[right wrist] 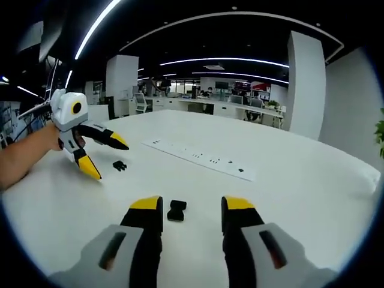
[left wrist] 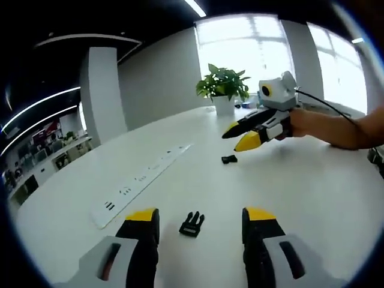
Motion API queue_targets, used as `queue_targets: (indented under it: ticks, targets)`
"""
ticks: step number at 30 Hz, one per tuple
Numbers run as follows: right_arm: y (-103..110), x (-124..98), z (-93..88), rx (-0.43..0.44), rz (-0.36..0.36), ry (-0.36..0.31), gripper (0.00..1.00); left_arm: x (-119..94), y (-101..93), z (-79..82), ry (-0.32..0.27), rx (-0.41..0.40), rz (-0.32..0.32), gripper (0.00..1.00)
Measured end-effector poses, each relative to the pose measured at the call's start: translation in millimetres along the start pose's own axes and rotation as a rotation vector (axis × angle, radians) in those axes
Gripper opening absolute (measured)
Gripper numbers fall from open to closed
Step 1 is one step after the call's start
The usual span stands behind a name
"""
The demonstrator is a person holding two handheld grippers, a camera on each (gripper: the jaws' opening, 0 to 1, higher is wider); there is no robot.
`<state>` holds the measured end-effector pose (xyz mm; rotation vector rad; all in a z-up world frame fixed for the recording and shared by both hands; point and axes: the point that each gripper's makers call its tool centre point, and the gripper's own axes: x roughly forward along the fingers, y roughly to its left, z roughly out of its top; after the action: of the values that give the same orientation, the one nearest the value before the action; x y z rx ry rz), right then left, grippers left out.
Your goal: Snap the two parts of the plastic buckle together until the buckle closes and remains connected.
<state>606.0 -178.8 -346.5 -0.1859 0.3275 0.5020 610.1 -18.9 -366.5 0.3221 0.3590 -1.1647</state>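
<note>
Apart, buckle halves (left wrist: 192, 224) (left wrist: 229, 159) lie between open jaws.

Bright, washed-out windows (left wrist: 282, 54) glare at upper right; ceiling light strips (right wrist: 228, 60) glow overhead. The white desk (left wrist: 312, 192) looks evenly lit; edges bend.

An open-plan office: rows of desks (right wrist: 228, 108), ceiling light strips (right wrist: 228, 60), white meeting table (right wrist: 300, 174).

White table (left wrist: 312, 198) w/ inset power strip (left wrist: 139, 179) — potted plant (left wrist: 223, 87) at far edge.
</note>
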Motion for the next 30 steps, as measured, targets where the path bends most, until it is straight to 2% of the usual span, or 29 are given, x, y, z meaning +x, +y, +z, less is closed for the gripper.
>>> queue_targets:
  ticks: [3, 6, 8, 11, 13, 16, 30]
  targets:
    - [1, 1, -0.5, 0.0, 0.008, 0.0, 0.37, -2, 0.7, -2.7, 0.003, -0.027, -0.016, 0.48]
    - [6, 0, 1.9, -0.037, 0.005, -0.009, 0.35, -3, 2.0, -5.9, 0.005, -0.056, -0.019, 0.48]
    - [7, -1, 4.4, -0.042, 0.008, -0.012, 0.32, -3, -0.6, -3.5, -0.019, -0.127, -0.039, 0.48]
    - [9, -2, 6.1, -0.037, 0.014, -0.024, 0.33, -5, 2.1, -3.7, -0.022, -0.123, -0.031, 0.47]
    - [9, -1, 4.0, -0.03, 0.016, -0.024, 0.38, -5, 2.6, -5.6, -0.015, -0.12, -0.026, 0.45]
    - [12, 0, -0.1, -0.029, 0.024, -0.01, 0.37, -4, 1.8, -6.4, -0.017, -0.122, -0.021, 0.47]
    - [13, 0, -6.8, -0.007, 0.041, 0.028, 0.24, -5, 1.8, -12.1, 0.013, -0.108, -0.016, 0.39]
